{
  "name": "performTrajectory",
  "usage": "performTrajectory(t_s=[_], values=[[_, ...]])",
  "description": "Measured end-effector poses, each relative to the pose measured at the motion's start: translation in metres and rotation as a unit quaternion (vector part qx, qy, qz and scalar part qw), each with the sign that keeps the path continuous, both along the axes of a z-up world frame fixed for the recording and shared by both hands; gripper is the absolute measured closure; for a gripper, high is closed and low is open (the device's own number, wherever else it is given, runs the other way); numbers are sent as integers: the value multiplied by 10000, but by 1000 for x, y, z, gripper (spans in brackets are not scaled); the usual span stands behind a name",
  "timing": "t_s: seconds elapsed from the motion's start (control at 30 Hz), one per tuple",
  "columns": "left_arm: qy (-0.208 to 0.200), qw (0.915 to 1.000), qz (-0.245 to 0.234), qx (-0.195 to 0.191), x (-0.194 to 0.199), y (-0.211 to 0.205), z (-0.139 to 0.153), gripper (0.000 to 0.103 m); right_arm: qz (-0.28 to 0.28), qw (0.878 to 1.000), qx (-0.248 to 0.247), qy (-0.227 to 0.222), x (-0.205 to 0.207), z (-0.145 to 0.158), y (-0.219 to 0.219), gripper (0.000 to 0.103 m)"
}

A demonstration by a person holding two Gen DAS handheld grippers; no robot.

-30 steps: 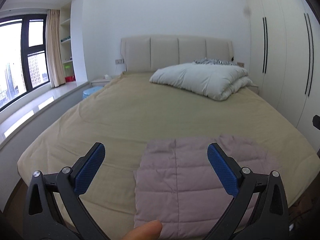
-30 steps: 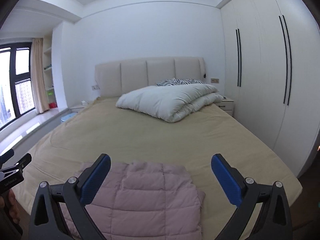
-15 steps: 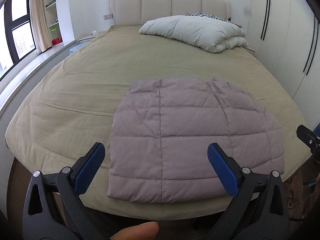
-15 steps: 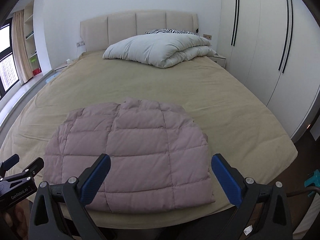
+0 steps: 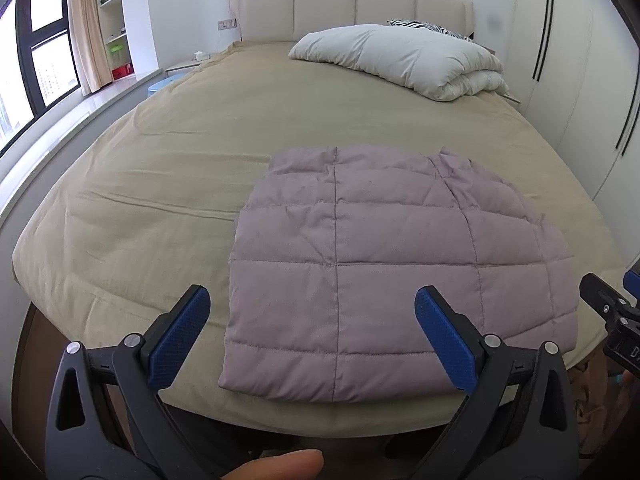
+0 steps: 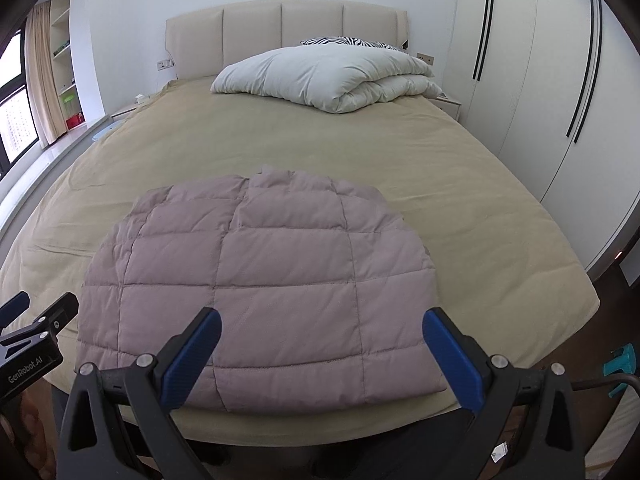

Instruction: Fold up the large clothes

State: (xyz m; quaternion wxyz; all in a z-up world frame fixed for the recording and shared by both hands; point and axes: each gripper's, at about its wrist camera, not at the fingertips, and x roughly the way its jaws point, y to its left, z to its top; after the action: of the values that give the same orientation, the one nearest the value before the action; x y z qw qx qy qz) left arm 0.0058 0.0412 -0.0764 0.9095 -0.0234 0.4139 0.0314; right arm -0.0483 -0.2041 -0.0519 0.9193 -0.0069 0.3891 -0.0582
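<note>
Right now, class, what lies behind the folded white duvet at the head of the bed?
Behind the white duvet a zebra-striped pillow peeks out, against the beige padded headboard. Only the pillow's top edge shows; the rest is covered by the duvet.

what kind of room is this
A bedroom, almost certainly: a wide bed with a padded headboard, a folded duvet at its head, and wardrobe doors along the wall. A quilted jacket lies on the bed.

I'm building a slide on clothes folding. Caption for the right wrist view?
Open right gripper hovers above a folded mauve quilted jacket at the foot of a tan bed.
</note>
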Motion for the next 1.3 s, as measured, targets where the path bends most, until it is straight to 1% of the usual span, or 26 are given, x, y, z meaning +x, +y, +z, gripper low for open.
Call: performTrajectory(t_s=[0.23, 0.87, 1.3], values=[[23, 10000, 3, 1, 1, 0, -2, 0, 87, 9999, -29, 75, 2, -5, 8, 0], [67, 10000, 5, 36, -1, 3, -6, 0, 55, 9998, -19, 186, 2, -12, 10, 0], [68, 10000, -13, 66, 0, 6, -7, 0, 58, 9998, 9, 182, 1, -13, 10, 0]])
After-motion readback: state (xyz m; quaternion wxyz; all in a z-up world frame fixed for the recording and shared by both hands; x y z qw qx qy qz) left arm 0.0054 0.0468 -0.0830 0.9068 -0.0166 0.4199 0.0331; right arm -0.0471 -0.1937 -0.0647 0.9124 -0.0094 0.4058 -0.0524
